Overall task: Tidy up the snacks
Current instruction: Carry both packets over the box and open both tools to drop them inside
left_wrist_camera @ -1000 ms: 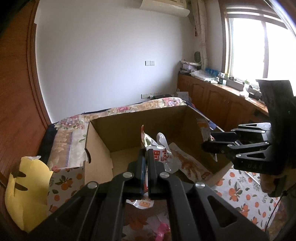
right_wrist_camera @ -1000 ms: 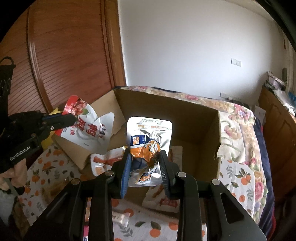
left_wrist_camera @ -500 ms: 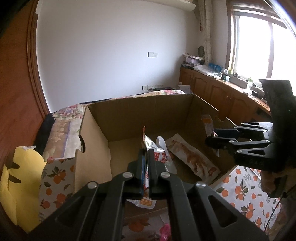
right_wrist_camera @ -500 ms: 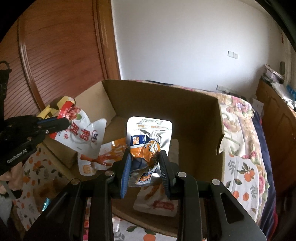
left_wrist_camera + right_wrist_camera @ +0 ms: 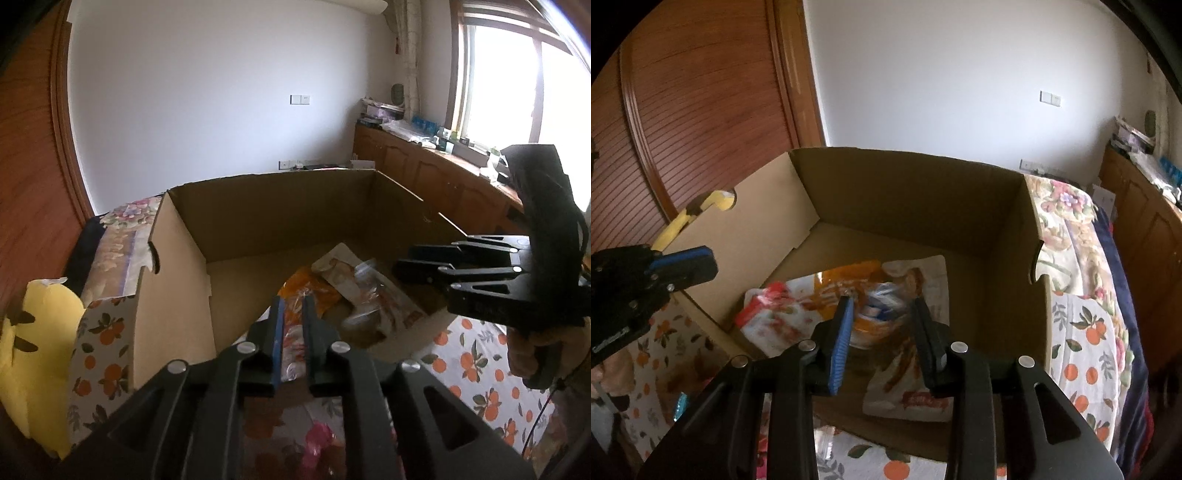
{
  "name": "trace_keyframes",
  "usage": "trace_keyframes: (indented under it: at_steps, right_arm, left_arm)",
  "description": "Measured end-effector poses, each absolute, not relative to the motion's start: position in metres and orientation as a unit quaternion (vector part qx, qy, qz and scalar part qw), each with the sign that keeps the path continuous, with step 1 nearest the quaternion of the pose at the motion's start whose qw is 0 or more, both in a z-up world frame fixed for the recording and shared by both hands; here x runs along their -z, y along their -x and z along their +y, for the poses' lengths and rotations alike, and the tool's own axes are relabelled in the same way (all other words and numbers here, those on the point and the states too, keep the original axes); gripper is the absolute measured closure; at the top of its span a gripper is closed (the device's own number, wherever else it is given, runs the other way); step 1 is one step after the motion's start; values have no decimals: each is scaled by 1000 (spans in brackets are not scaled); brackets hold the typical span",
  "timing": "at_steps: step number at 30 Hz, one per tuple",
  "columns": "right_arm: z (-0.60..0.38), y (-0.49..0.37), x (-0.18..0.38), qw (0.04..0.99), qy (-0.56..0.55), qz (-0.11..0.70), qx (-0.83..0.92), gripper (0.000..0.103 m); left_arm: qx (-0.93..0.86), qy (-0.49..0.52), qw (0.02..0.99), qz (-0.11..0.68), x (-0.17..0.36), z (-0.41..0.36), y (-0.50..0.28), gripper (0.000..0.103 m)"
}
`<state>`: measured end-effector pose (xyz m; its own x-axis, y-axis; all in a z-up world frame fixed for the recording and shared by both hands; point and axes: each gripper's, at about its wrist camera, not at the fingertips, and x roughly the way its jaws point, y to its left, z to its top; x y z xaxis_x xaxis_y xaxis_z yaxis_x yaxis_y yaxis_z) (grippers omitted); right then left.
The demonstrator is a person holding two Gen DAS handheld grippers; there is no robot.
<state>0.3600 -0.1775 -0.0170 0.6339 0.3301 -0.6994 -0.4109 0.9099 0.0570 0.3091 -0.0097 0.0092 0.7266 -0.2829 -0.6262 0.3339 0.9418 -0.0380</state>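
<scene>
— Right, what's in the cardboard box (image 5: 923, 199)?

— Snack packets lying loose on its floor: a red-and-white packet (image 5: 772, 317) at the left, an orange packet (image 5: 846, 280) behind it, a white packet (image 5: 908, 369) along the right, and a blurred blue-and-orange packet (image 5: 879, 314) on top.

— And the tools?

— Right gripper (image 5: 882, 336) has its fingers spread wide, holding nothing, over the box. Left gripper (image 5: 291, 332) shows a narrow gap, empty too, at the near edge.
</scene>
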Motion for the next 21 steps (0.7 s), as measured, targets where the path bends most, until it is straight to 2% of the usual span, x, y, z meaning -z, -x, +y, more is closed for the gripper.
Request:
trace_keyframes:
  at_steps: [11,21]
  right_arm:
    - [-168,-334,3,908,57,354,-215,68]
    - [-159,-300,-15,911,58,336,-232,68]
  left_arm:
    - [157,-50,926,340,-19,-4,-275,76]
    - [160,-62,927,334,-37,1,-240,67]
